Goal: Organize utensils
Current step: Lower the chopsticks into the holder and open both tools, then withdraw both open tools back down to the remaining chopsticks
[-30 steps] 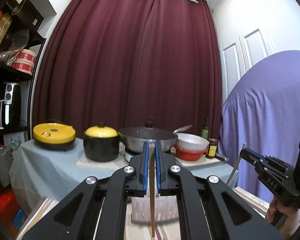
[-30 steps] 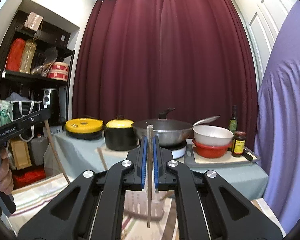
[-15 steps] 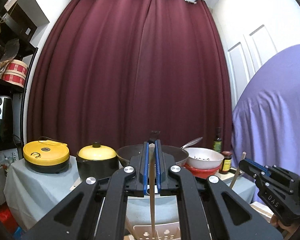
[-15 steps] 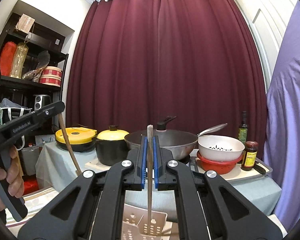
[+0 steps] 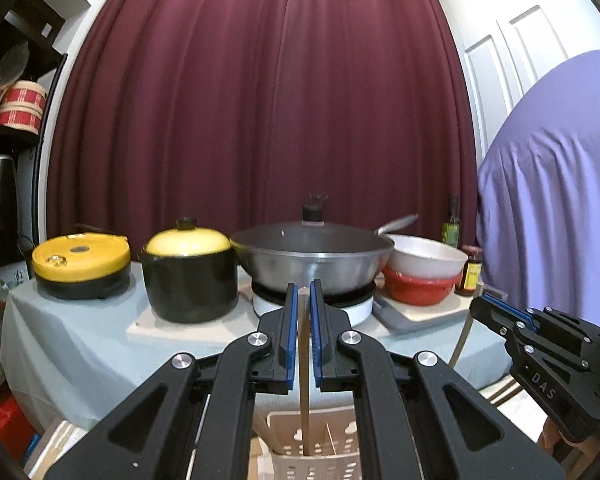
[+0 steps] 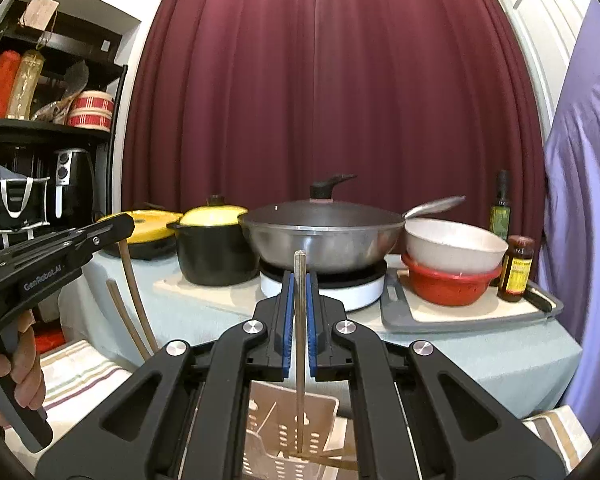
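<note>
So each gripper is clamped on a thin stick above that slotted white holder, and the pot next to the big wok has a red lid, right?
Almost. Each gripper, left and right, is indeed shut on a thin stick above the slotted white holder. But the black pot beside the wok has a yellow lid, not a red one; the right wrist view shows it clearly.

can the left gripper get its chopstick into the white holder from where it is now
Probably yes: the left gripper holds its chopstick upright, lower end already at the white holder opening, nothing between them.
</note>
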`<action>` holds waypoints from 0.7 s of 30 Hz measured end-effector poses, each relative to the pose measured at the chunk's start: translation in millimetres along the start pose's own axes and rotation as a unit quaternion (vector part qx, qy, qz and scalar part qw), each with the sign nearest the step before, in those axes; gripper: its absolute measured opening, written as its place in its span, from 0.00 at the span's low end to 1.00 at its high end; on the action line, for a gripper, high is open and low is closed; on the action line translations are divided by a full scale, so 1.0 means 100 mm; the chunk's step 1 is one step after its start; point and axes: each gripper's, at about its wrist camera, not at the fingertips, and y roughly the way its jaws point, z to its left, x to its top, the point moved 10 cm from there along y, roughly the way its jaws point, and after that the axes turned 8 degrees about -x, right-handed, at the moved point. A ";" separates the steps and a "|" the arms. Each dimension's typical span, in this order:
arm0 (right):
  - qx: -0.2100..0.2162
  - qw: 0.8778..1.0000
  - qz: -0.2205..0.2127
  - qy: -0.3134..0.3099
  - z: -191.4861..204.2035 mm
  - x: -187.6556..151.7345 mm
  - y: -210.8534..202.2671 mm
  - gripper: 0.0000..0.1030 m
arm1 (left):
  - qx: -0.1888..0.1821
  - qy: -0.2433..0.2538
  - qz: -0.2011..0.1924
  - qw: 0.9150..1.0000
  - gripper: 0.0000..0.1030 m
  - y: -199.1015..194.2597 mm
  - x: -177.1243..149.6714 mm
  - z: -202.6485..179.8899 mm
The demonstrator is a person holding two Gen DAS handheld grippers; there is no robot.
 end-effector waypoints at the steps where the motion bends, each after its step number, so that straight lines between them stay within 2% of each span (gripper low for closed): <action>1: 0.000 1.000 0.004 -0.002 0.01 -0.03 0.02 0.06 | -0.002 -0.001 0.006 1.000 0.07 0.02 -0.04 0.00; 6: 0.002 1.000 0.019 -0.007 0.05 -0.15 0.03 0.08 | -0.008 -0.012 0.029 0.999 0.07 0.07 -0.19 0.01; 10: -0.004 1.000 0.022 -0.008 0.04 -0.16 -0.04 0.23 | -0.012 -0.019 0.034 0.999 0.29 0.01 -0.22 0.00; 11: -0.004 1.000 0.021 -0.007 0.04 -0.16 -0.06 0.24 | -0.013 -0.021 0.032 0.999 0.33 -0.03 -0.22 -0.01; 14: -0.011 1.000 0.017 -0.009 0.02 -0.12 -0.20 0.27 | -0.013 -0.020 0.030 0.999 0.37 -0.12 -0.21 -0.04; 16: -0.013 1.000 0.015 -0.009 0.00 -0.10 -0.31 0.33 | -0.013 -0.021 0.031 0.999 0.39 -0.18 -0.20 -0.06; 21: -0.019 1.000 0.008 -0.022 0.02 -0.06 -0.64 0.34 | -0.013 -0.026 0.032 0.999 0.43 -0.41 -0.22 -0.11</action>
